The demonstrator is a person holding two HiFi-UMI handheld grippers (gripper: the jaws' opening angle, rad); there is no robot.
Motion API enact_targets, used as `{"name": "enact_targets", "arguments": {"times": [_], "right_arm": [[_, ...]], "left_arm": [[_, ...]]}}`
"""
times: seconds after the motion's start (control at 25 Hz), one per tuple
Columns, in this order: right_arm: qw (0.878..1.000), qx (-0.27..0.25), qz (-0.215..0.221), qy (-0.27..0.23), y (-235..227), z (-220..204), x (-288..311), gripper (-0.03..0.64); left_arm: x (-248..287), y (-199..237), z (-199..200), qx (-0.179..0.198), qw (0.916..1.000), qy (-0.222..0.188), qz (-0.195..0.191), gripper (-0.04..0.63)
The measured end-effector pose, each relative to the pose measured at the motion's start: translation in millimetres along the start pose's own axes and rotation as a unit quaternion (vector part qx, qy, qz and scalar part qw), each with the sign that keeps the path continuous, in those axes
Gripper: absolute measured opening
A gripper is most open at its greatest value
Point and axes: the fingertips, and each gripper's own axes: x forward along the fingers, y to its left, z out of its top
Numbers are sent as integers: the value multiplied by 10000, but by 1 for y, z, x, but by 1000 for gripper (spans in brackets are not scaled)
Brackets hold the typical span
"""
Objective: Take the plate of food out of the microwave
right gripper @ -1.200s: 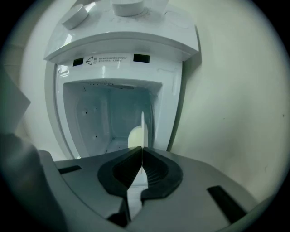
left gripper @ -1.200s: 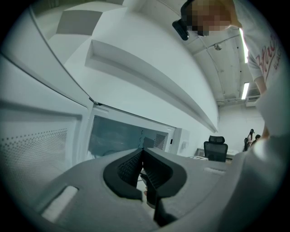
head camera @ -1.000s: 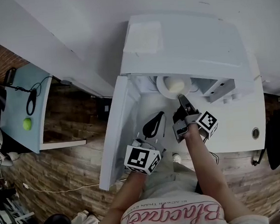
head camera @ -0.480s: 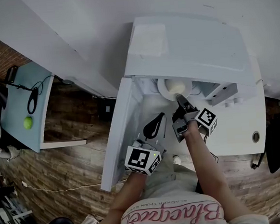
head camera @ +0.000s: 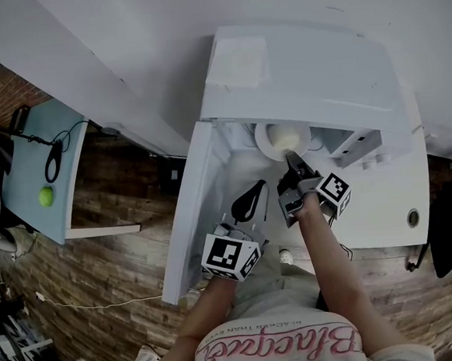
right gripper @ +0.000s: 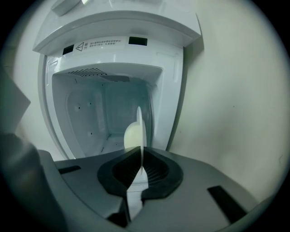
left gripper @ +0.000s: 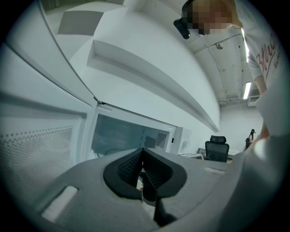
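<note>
A white plate (head camera: pixel 264 138) with a pale round lump of food (head camera: pixel 286 137) sits at the mouth of the open white microwave (head camera: pixel 302 61). My right gripper (head camera: pixel 293 160) reaches into the opening and is shut on the plate's near rim. In the right gripper view the plate (right gripper: pixel 140 124) stands edge-on between the pads, with the food (right gripper: pixel 131 136) on its left side and my right gripper (right gripper: pixel 139 159) clamped on its rim. My left gripper (head camera: pixel 251 196) hangs lower, beside the open microwave door (head camera: pixel 186 218). It is shut and holds nothing, as the left gripper view shows of my left gripper (left gripper: pixel 142 157).
The microwave stands on a white counter (head camera: pixel 391 202) with a small round hole (head camera: pixel 412 215). Its door swings out to the left. A light blue table (head camera: pixel 24 192) with a green ball (head camera: pixel 45 198) and cables is far left. An office chair (left gripper: pixel 216 148) is in the room.
</note>
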Motion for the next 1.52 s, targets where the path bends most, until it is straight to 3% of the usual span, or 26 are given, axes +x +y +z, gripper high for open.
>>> {"name": "enact_targets", "arguments": {"times": [1.52], "right_arm": [[9993,-186,294,117,9,-20,-75,23]], "left_arm": [[-44,-49,1,150,9996,-210,-74,6]]}}
